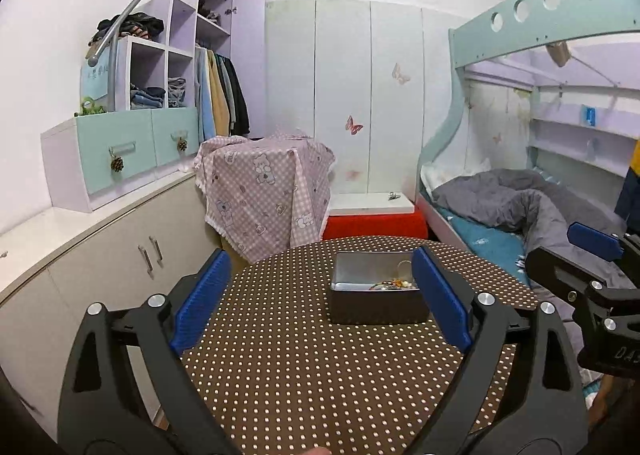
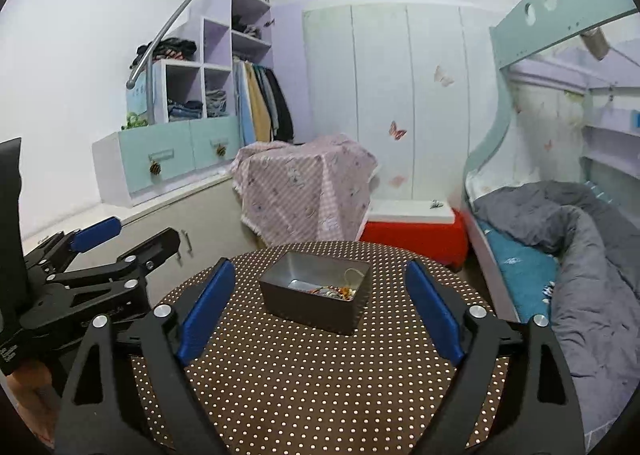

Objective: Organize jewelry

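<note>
A tangle of jewelry (image 2: 334, 291) lies in the near right corner of an open metal box (image 2: 316, 305), which sits on a round polka-dot table (image 2: 320, 387). The left gripper (image 1: 320, 299) and right gripper (image 2: 320, 307) hover above the table, both with fingers spread wide apart and holding nothing

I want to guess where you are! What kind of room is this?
It looks like a child's bedroom. There is a bunk bed with a rumpled grey duvet, clothes hanging in an open wardrobe, and butterfly stickers on the white cupboard doors. A metal box of jewelry sits on a polka-dot table.
</note>
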### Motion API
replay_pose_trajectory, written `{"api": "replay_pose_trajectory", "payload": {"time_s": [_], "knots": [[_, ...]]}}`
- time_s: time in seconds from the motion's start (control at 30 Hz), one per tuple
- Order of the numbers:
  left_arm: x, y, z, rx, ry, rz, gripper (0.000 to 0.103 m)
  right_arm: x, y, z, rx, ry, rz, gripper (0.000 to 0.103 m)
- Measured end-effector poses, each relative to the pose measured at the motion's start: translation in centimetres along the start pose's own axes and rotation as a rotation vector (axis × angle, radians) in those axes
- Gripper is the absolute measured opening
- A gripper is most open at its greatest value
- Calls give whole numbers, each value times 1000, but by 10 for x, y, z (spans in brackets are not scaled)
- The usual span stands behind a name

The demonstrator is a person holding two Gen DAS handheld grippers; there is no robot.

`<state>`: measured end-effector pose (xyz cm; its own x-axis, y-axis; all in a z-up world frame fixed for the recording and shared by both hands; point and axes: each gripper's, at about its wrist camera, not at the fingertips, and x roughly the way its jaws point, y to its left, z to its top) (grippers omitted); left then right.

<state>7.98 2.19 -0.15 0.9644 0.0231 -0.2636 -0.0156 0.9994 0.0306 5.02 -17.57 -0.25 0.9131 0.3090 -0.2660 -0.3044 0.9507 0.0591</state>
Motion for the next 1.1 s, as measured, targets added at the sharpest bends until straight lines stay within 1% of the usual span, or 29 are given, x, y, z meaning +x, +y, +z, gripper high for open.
{"api": "replay_pose_trajectory", "payload": {"time_s": [0.07, 0.23, 0.37, 0.5, 0.77, 1.1], "knots": [[-11, 2, -1, -12, -13, -5, 92, -7, 2, -1, -8, -17, -16, 90], [-31, -2, -2, 8, -54, -11, 93, -26, 8, -1, -23, -64, -38, 94], [-44, -4, -2, 14, -93, -22, 95, -41, 12, 1, -45, -112, -64, 95], [-55, -3, -1, 5, -119, -38, 95, -49, 11, 2, -51, -135, -75, 95], [-62, -7, 2, 22, -157, -43, 97, -62, 14, 0, -71, -178, -92, 95], [-67, -6, 4, 14, -182, -40, 97, -66, 18, 0, -84, -198, -90, 95]]}}
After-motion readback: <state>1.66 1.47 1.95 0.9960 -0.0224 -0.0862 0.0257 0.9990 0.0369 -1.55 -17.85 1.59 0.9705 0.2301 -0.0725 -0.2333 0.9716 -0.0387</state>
